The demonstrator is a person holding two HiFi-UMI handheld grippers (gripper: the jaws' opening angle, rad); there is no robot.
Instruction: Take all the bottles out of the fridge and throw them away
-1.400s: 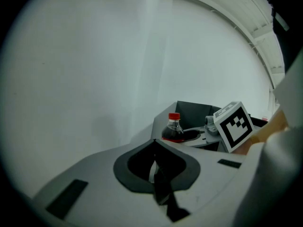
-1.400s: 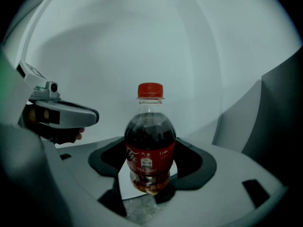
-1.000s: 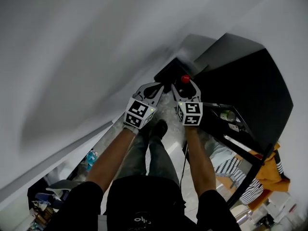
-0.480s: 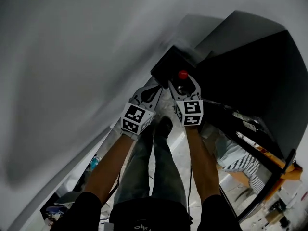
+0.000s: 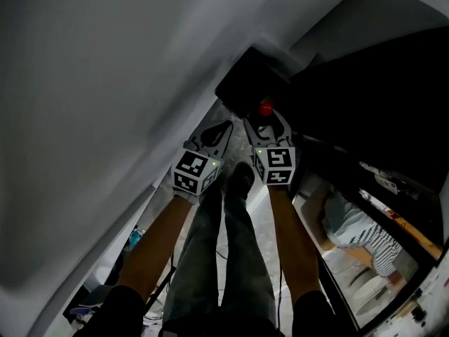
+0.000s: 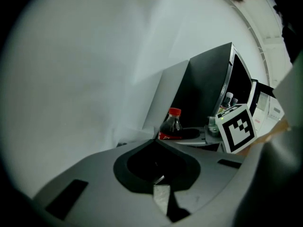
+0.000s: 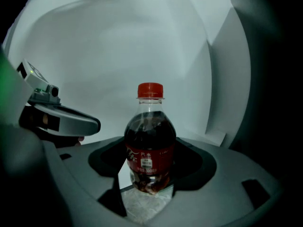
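Centre of the head view: the right claw [image 5: 266, 123] is clenched on a cola bottle [image 7: 150, 141], gripping its lower body, with the red cap [image 5: 265, 108] pointing away from the claw. The left claw [image 5: 219, 133], just beside it at the left, is closed on nothing. A white wall [image 5: 105, 83] fills the upper left. At the right of the left gripper view, a dark open cabinet [image 6: 203, 89] shows more bottles [image 6: 228, 99] inside.
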